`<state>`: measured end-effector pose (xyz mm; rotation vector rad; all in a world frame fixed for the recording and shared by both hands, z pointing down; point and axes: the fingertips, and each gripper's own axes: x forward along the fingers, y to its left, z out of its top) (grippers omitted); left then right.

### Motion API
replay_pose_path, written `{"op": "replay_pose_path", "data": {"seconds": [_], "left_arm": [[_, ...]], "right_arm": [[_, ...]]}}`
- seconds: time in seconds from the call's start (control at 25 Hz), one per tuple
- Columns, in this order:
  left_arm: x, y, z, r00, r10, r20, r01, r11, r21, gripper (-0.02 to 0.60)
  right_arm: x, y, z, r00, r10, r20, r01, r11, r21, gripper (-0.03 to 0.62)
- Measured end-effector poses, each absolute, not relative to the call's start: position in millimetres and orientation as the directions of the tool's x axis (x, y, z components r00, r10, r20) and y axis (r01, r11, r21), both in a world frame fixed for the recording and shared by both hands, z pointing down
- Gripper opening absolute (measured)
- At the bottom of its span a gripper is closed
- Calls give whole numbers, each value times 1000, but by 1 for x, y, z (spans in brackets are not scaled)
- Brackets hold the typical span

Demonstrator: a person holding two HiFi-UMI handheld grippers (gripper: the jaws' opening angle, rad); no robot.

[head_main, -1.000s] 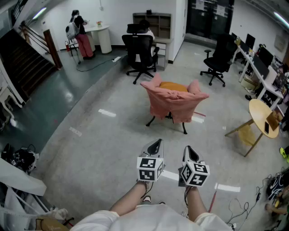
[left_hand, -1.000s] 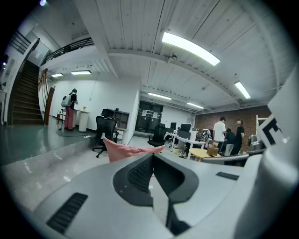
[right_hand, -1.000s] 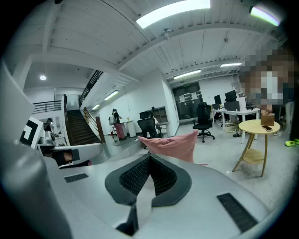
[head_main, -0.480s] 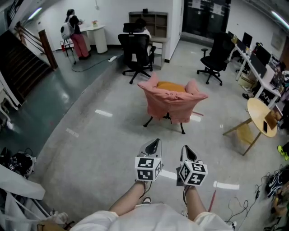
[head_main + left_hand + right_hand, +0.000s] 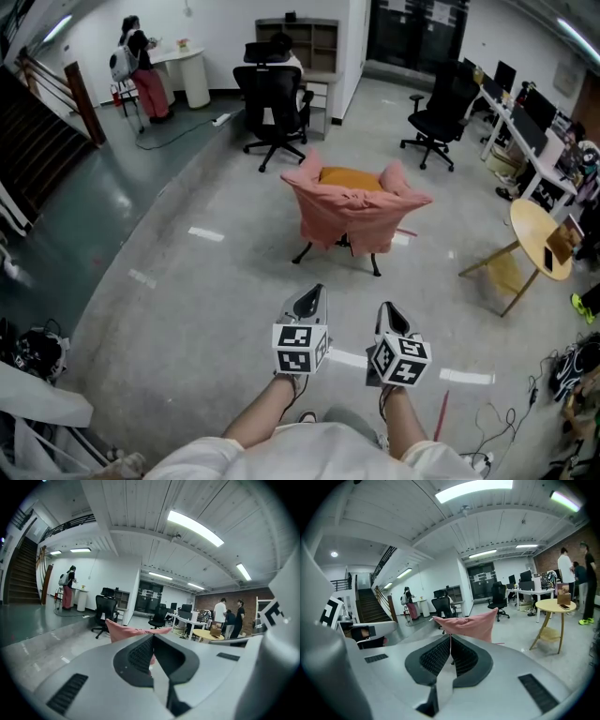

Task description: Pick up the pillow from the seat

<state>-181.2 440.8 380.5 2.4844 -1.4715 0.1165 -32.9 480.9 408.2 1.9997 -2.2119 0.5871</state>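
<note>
An orange pillow lies on the seat of a chair draped in a pink cover, its top edge showing between the cover's two raised corners; from the head view only part of it is visible, so its full shape is hard to judge. The chair stands alone on the grey floor of an open office, well apart from the person approaching it. The left hand-held gripper and the right hand-held gripper are held side by side low in front of the person, both pointing toward the chair, each with its jaws closed together and nothing between them. Beyond the chair a black office chair stands near a shelf unit, a second black office chair further right. A round wooden worktop sits at the right edge, and a person with a backpack stands at the far left.
</note>
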Motion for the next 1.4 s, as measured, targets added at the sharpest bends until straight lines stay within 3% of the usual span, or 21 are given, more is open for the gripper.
{"op": "replay_pose_path", "data": {"seconds": [0.68, 1.4], "left_arm": [[-143, 337, 395, 495, -839, 224, -869, -475, 140, 8], [-96, 187, 408, 429, -864, 263, -903, -400, 158, 8]], "right_arm": [[5, 375, 426, -129, -924, 361, -973, 47, -227, 29], [63, 220, 436, -177, -900, 398, -968, 86, -238, 29]]}}
